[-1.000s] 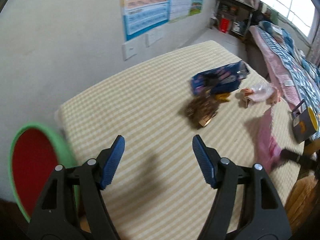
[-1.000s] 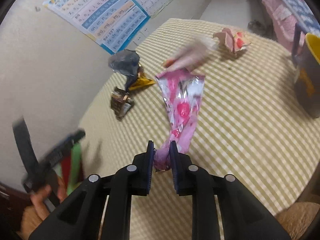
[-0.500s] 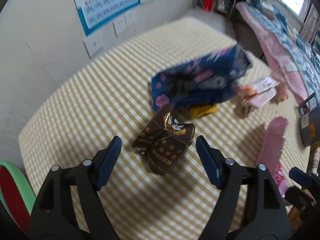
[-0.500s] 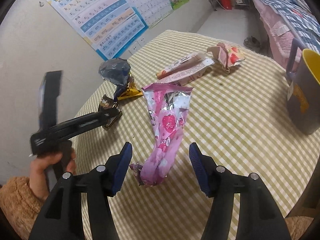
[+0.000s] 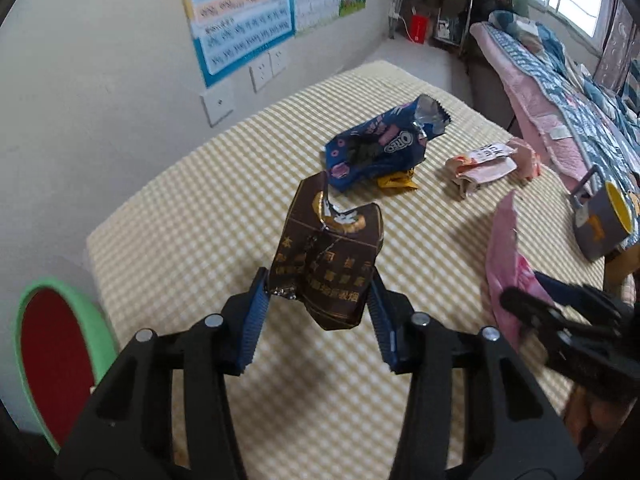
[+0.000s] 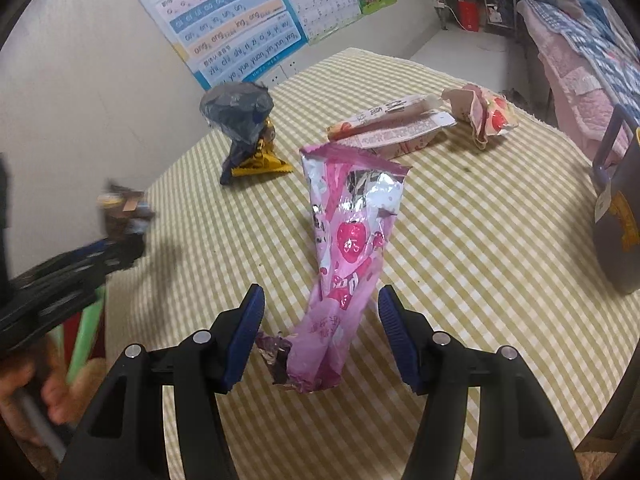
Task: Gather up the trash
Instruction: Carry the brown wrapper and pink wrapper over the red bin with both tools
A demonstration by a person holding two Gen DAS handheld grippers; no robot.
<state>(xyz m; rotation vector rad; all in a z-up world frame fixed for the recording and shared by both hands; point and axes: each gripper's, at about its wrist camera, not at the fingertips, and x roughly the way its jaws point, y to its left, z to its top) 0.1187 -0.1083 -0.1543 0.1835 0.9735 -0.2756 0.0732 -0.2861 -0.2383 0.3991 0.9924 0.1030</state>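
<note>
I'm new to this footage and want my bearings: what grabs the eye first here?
A crumpled brown wrapper sits between the pads of the left gripper, whose jaws have just been closing on it. A long pink wrapper lies on the checked tablecloth between the right gripper's open jaws. Behind, a blue cookie bag lies mid-table.

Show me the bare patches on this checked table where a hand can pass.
Free: the checked cloth between the wall and the blue cookie bag; the stretch between the pink foil wrapper and the grey mug. Crowded: the far middle, where the blue bag, gold wrapper and torn pink-white packets cluster.
</note>
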